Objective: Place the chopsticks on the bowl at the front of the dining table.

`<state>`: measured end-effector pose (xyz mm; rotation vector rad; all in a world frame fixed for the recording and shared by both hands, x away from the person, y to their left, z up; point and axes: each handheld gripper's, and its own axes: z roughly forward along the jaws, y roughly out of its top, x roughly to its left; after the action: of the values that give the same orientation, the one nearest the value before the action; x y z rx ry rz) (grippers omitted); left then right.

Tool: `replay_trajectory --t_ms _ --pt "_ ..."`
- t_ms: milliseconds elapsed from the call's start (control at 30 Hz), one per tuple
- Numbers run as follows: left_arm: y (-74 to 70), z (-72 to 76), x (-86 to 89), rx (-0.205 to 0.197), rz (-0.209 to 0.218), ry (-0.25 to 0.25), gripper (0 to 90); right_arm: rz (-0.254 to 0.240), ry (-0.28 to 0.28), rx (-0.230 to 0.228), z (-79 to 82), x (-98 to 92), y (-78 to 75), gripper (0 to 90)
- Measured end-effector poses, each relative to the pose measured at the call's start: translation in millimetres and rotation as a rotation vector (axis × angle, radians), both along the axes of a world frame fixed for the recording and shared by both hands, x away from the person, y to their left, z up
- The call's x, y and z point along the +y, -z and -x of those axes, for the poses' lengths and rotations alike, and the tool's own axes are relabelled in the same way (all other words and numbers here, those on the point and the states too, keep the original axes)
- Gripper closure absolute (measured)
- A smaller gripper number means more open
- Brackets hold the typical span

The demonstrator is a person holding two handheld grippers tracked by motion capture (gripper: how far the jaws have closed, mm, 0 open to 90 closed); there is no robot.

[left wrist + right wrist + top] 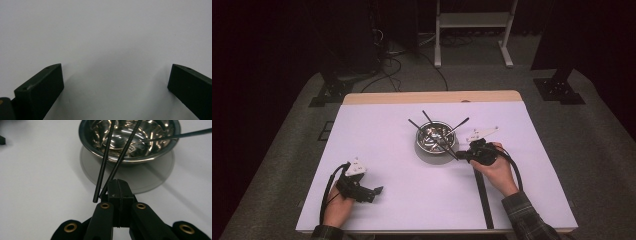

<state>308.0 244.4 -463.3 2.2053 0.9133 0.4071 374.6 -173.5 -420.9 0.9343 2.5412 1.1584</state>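
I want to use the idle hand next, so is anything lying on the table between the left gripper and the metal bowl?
Nothing visible: bare white table lies between the left gripper and the metal bowl.

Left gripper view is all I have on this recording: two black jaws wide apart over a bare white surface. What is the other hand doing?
Observer: The right tongs are shut and sit just short of a steel bowl near the middle of the table.
Reviewer: Are they gripping anything?
Observer: I cannot tell. Two thin black sticks lean out over the bowl's near rim, and their ends lie right beside the shut tips.
Reviewer: Anything else in the bowl?
Observer: In the high view, more sticks fan out over its far rim.
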Motion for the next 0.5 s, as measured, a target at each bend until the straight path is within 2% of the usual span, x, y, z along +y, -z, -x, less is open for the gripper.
replay_trajectory --t_ms 100,333,500 --pt "0.0 0.0 0.0 0.000 0.000 0.000 0.0 -0.010 -0.029 0.002 3.0 7.6 -0.4 89.8" --pt "0.1 0.1 -0.2 0.000 0.003 -0.002 0.0 0.000 -0.090 0.001 10.2 29.6 0.0 89.8" --pt "0.1 0.0 -0.1 0.000 0.002 -0.001 0.0 -0.011 -0.118 0.001 13.6 42.0 -0.6 89.8"
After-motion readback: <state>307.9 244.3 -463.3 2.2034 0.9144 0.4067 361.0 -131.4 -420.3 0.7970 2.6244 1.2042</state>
